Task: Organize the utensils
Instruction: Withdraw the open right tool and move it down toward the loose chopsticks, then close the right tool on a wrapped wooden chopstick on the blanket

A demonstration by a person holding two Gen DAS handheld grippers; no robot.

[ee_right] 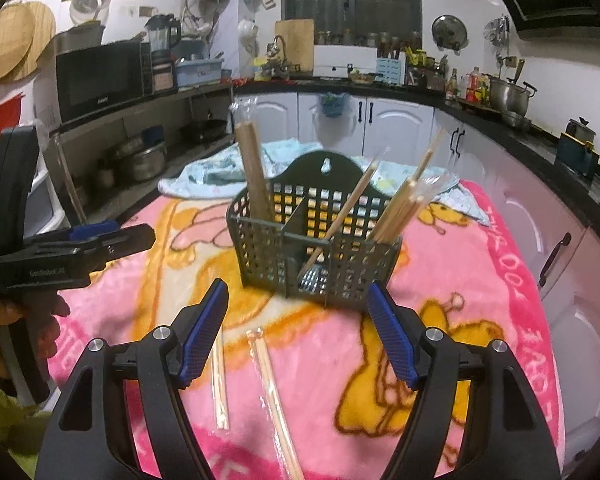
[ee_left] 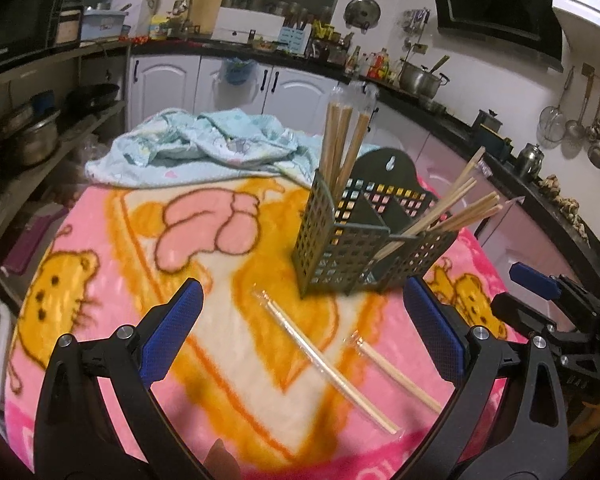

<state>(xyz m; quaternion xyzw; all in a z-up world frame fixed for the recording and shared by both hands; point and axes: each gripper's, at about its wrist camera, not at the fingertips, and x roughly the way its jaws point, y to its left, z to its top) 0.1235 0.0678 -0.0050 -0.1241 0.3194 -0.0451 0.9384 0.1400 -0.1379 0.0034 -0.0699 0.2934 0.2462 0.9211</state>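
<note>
Both pairs of jaws stand spread and empty: the left gripper (ee_left: 300, 336) and the right gripper (ee_right: 298, 328) hover above the tabletop (ee_left: 148, 288), which is covered by a pink cartoon blanket; nothing is between the blue pads (ee_left: 180, 332). Two wrapped pairs of chopsticks lie loose on the blanket in front of the grippers: the longer pair (ee_left: 328, 364) in its clear sleeve, and the shorter pair (ee_left: 400, 376) just beside it, apart from it and angled the same way. Behind them stands the dark green utensil holder (ee_left: 340, 256), which already holds wrapped chopsticks upright in its left compartment (ee_right: 254, 172) and leaning ones in its right compartment (ee_right: 400, 204); a metal utensil, perhaps a fork, seems to lie low in the middle, but the mesh hides most of it. Wrapped chopsticks like these are probably very light and stiff, but the plastic sleeve is likely slippery and the soft blanket gives way under pressure; I judge the best hold is across the middle of a pair, so that it does not tip when lifted.
</note>
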